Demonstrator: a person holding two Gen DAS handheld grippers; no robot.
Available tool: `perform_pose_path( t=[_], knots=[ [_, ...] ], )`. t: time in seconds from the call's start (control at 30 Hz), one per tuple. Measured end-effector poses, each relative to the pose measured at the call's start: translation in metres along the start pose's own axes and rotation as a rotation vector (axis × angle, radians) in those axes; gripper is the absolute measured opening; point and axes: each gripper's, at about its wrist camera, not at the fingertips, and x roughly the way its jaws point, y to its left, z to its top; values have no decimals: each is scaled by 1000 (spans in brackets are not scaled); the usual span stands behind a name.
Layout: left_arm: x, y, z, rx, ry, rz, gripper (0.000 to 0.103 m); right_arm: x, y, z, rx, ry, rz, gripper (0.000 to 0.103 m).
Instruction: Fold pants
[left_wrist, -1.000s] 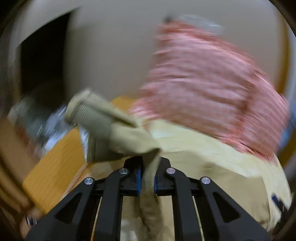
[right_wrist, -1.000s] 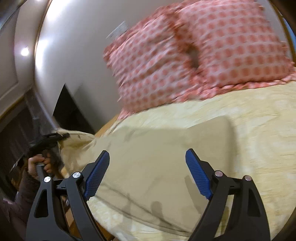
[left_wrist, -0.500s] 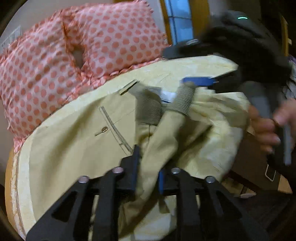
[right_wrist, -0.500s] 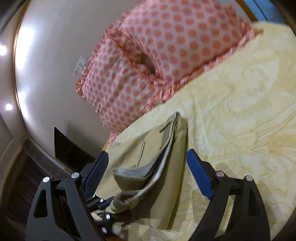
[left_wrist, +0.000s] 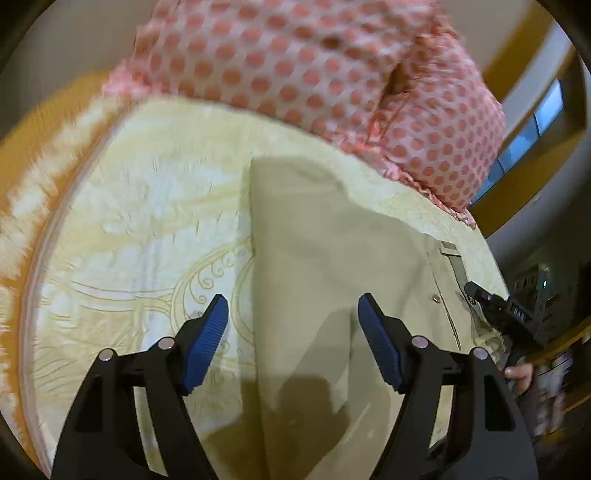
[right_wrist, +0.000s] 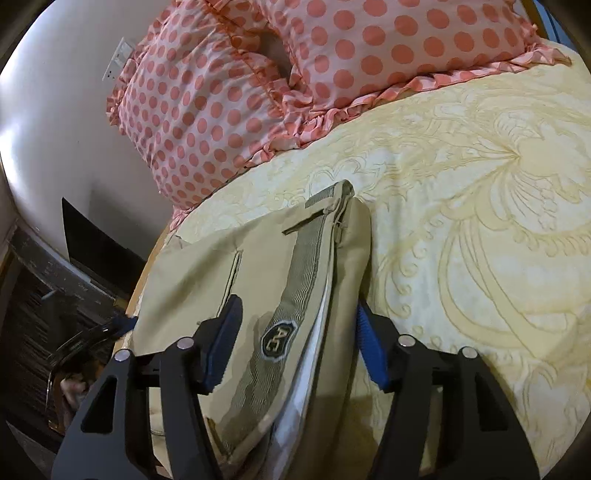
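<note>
Khaki pants (left_wrist: 325, 258) lie flat on a yellow patterned bedspread (left_wrist: 140, 229), legs toward the pillows. My left gripper (left_wrist: 291, 332) is open and empty above the pants' left edge. In the right wrist view the pants' waistband (right_wrist: 295, 295) with a dark badge lies between the open fingers of my right gripper (right_wrist: 299, 332), which straddles the waist end without closing on it. The right gripper also shows in the left wrist view (left_wrist: 491, 302) at the pants' waist edge.
Two pink polka-dot pillows (right_wrist: 295, 74) lie at the head of the bed. The wooden bed edge (left_wrist: 33, 125) runs on the left. A wall and dark furniture (right_wrist: 44, 288) stand left of the bed. A window (left_wrist: 532, 129) is at the right.
My left gripper has let go of the pants' fabric, opened and pulled back over the flat legs. My right gripper has come down around the waistband.
</note>
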Motion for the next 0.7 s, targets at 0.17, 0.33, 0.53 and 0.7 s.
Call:
perform_pose_path(
  t=[0.17, 0.33, 0.53, 0.7],
  knots=[
    [24, -5, 7, 18, 59, -78, 74, 3, -12, 6, 43, 48, 66, 39],
    [36, -14, 6, 41, 85, -112, 43, 10, -11, 10, 16, 112, 108, 28],
    [31, -21, 16, 59, 75, -168, 10, 2, -6, 29, 20, 72, 236, 12],
    [34, -49, 55, 145, -38, -117, 10, 1, 7, 73, -41, -38, 204, 10]
  ],
)
